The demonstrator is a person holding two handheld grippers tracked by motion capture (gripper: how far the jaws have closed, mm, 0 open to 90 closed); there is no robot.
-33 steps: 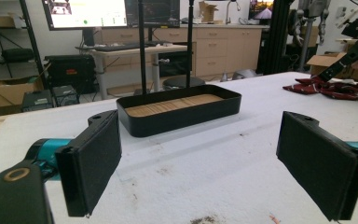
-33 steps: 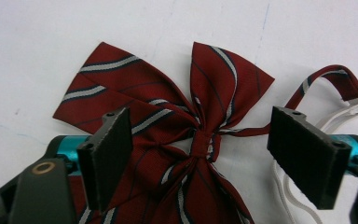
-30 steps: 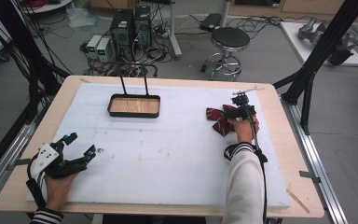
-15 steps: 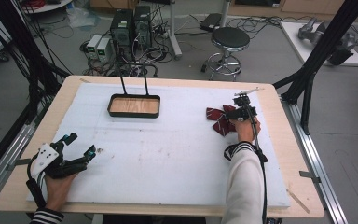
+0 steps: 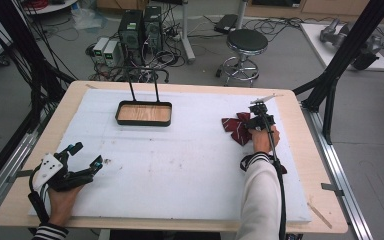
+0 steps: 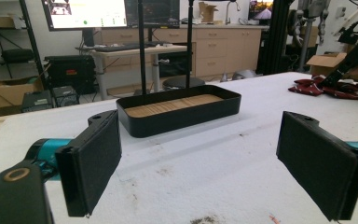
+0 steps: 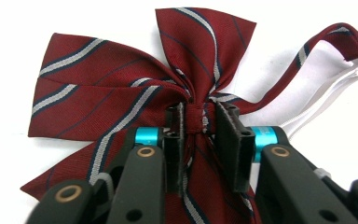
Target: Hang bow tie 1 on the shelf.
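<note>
Little is being changed since a second ago; the bow tie is being kept clamped at its knot by the right gripper, probably for lifting; the left gripper is being held wide apart, idle, on the worktop.

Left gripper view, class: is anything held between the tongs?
No: the left tongs stand wide apart over the bare white table, with the black tray farther off.

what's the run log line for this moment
right tongs: shut on bow tie knot | left tongs: open, idle | tray: empty

A lab: computer towers, tangled cables, monitors, black rig frame
</note>
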